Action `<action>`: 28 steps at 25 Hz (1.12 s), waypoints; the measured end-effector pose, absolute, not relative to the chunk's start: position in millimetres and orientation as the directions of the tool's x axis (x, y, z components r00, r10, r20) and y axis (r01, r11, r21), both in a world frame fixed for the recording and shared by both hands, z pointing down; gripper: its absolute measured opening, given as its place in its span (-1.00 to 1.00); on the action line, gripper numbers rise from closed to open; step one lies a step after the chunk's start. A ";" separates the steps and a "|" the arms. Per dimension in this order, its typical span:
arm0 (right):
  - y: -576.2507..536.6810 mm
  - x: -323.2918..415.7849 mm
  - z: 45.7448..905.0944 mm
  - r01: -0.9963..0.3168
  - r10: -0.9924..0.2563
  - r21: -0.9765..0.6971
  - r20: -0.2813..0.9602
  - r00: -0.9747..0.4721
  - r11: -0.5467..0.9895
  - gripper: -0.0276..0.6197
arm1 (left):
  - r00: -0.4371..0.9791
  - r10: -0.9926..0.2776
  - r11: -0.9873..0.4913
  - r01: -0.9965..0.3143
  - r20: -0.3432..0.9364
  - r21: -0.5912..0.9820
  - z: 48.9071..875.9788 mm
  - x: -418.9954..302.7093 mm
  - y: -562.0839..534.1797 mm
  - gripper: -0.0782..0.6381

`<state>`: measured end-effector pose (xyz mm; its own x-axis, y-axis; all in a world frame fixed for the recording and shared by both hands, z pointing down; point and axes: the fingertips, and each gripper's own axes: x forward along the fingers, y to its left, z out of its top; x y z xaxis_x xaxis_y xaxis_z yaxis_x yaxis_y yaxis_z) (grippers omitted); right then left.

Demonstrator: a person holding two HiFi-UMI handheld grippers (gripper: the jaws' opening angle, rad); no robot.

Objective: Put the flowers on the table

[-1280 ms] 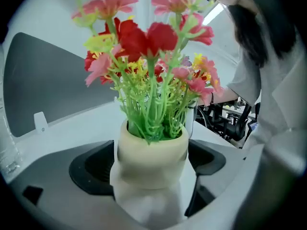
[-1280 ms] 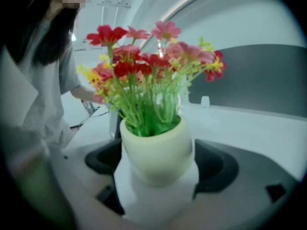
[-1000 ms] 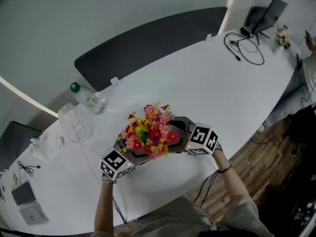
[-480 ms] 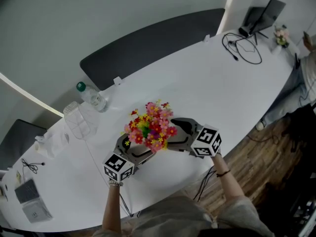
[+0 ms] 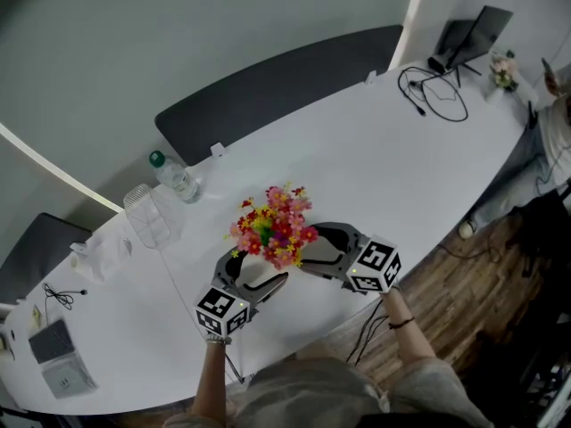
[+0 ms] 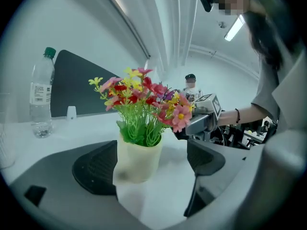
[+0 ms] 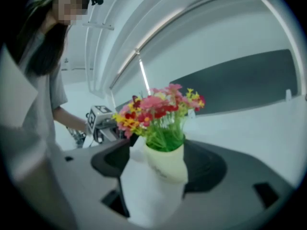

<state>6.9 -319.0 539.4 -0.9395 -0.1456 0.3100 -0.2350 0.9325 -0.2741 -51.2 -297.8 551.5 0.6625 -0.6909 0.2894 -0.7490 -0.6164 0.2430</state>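
Flowers [image 5: 272, 226] near table [image 5: 375, 150] edge | left claw [image 5: 257, 271] released | right claw [image 5: 308, 252] released, just closing, flowers between

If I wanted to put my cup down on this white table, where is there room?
The widest bare stretch of table lies between the flowers and the looped black cable. The end by the water bottle is crowded: a clear container and small items sit there.
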 end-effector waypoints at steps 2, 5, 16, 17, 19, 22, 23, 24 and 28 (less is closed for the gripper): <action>-313.5 6.3 533.9 -0.237 -0.151 -0.283 0.294 -0.944 0.929 0.15 | 0.661 -0.695 -0.611 -0.751 0.283 0.252 547.0 -49.4 -291.5 0.53; -304.5 5.3 528.4 -0.238 -0.151 -0.295 0.289 -0.945 0.925 0.10 | 0.658 -0.695 -0.610 -0.753 0.288 0.249 542.3 -45.4 -280.1 0.52; -277.5 0.9 509.0 -0.242 -0.171 -0.288 0.252 -0.952 0.926 -0.27 | 0.665 -0.701 -0.626 -0.746 0.257 0.226 517.1 -34.9 -251.5 0.30; -275.4 0.7 507.6 -0.244 -0.174 -0.286 0.251 -0.952 0.927 -0.28 | 0.667 -0.701 -0.629 -0.745 0.253 0.221 515.2 -34.1 -249.9 0.26; -269.8 -0.4 504.5 -0.245 -0.176 -0.281 0.248 -0.953 0.928 -0.34 | 0.670 -0.699 -0.635 -0.742 0.248 0.214 511.3 -33.3 -246.1 0.19; -261.0 -0.3 502.5 -0.248 -0.182 -0.268 0.247 -0.952 0.931 -0.45 | 0.677 -0.693 -0.647 -0.735 0.246 0.201 506.6 -32.6 -239.2 0.01; -258.4 0.0 501.4 -0.250 -0.186 -0.263 0.247 -0.951 0.932 -0.47 | 0.681 -0.690 -0.653 -0.732 0.246 0.194 505.7 -32.1 -236.9 -0.09; -256.0 0.2 500.3 -0.252 -0.189 -0.260 0.246 -0.951 0.932 -0.50 | 0.685 -0.687 -0.659 -0.728 0.245 0.189 504.9 -31.6 -234.9 -0.17; -250.3 1.8 495.3 -0.263 -0.206 -0.242 0.240 -0.949 0.934 -0.60 | 0.692 -0.683 -0.669 -0.721 0.234 0.181 498.9 -29.9 -230.4 -0.32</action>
